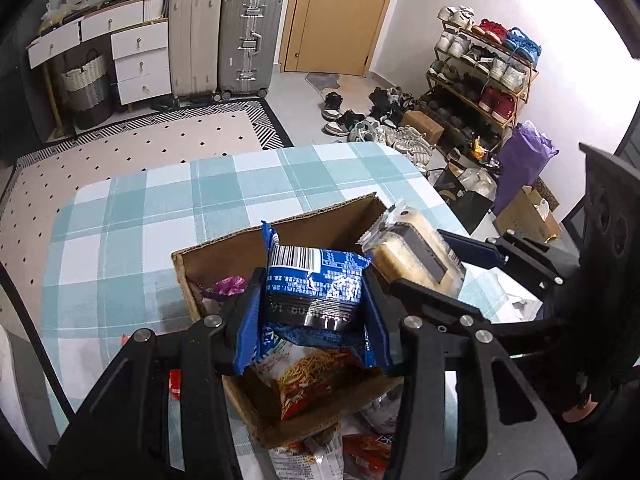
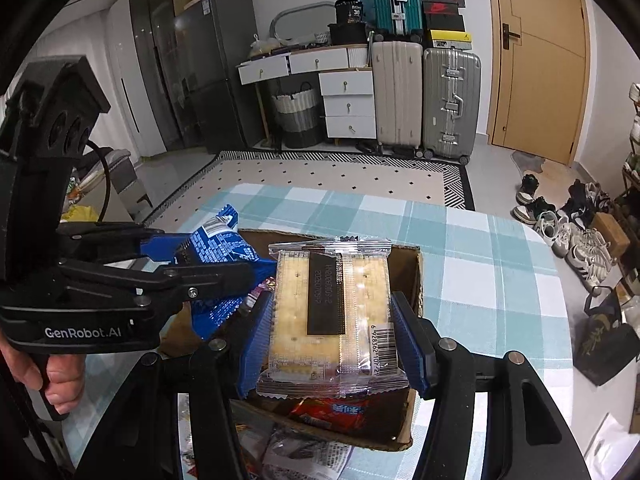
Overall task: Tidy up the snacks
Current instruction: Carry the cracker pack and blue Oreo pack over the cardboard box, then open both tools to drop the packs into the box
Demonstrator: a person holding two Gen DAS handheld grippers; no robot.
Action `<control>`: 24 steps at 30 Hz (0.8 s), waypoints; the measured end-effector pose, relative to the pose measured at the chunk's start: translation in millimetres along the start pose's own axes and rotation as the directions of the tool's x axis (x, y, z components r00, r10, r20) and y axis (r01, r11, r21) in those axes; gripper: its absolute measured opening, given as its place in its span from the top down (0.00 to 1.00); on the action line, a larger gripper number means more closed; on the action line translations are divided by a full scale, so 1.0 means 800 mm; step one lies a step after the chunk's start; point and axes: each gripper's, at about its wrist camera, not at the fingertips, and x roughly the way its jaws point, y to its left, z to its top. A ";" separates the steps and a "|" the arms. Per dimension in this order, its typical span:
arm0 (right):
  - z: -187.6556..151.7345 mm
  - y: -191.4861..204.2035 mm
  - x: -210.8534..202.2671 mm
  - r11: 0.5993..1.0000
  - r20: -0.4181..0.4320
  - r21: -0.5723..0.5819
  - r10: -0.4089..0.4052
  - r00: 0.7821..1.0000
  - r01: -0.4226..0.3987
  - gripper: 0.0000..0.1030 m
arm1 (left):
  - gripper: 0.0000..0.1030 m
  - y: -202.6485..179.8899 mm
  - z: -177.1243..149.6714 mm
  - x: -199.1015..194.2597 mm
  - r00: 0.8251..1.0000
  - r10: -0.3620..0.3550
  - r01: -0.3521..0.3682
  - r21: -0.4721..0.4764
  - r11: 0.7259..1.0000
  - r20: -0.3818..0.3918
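My left gripper [image 1: 314, 300] is shut on a blue snack packet [image 1: 316, 284] and holds it over an open cardboard box [image 1: 224, 252] on the checked table. The box holds a noodle-snack bag [image 1: 308, 376] and a purple wrapper [image 1: 226, 285]. My right gripper [image 2: 332, 316] is shut on a clear pack of crackers [image 2: 332, 316] and holds it over the same box [image 2: 412, 276]. The right gripper and its crackers [image 1: 416, 256] show in the left wrist view, just right of the blue packet. The left gripper with the blue packet [image 2: 224, 252] shows at the left of the right wrist view.
More snack packets [image 1: 320, 456] lie on the blue checked tablecloth [image 1: 140, 216] in front of the box, with a red packet [image 2: 340, 408] near the box's front. Beyond the table are a rug, suitcases [image 1: 224, 40], a drawer unit and a shoe rack [image 1: 480, 76].
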 end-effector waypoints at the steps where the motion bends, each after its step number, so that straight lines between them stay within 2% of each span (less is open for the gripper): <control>1: -0.001 -0.002 0.002 1.000 -0.001 0.006 0.000 1.000 0.000 0.44 | 0.58 0.002 0.001 0.002 1.000 -0.015 0.015 -0.013 1.000 0.003; 2: 0.000 -0.004 0.004 1.000 -0.003 0.014 -0.001 1.000 0.001 0.42 | 0.55 0.004 0.002 0.003 1.000 -0.023 0.023 -0.026 0.999 0.005; 3: -0.001 -0.007 0.006 1.000 -0.004 0.022 0.001 1.000 -0.001 0.41 | 0.48 0.006 0.003 0.004 1.000 -0.029 0.029 -0.034 0.999 0.004; 5: -0.002 -0.013 0.008 0.999 -0.009 0.038 0.012 1.000 -0.011 0.34 | 0.47 0.010 0.003 0.002 0.999 -0.041 0.042 -0.042 0.998 0.010; 7: -0.004 -0.017 0.003 0.999 0.004 0.044 0.004 1.000 -0.004 0.34 | 0.45 0.009 0.001 -0.005 0.998 -0.046 0.047 -0.038 0.998 0.031; 21: -0.013 -0.008 -0.046 0.999 0.049 0.029 -0.025 0.998 0.024 0.32 | 0.42 -0.010 -0.019 -0.051 0.998 0.001 -0.001 0.004 1.000 0.067; 24: -0.017 -0.004 -0.059 0.999 0.060 0.030 -0.026 0.998 0.024 0.26 | 0.42 -0.015 -0.026 -0.063 0.997 0.009 -0.010 0.005 1.000 0.074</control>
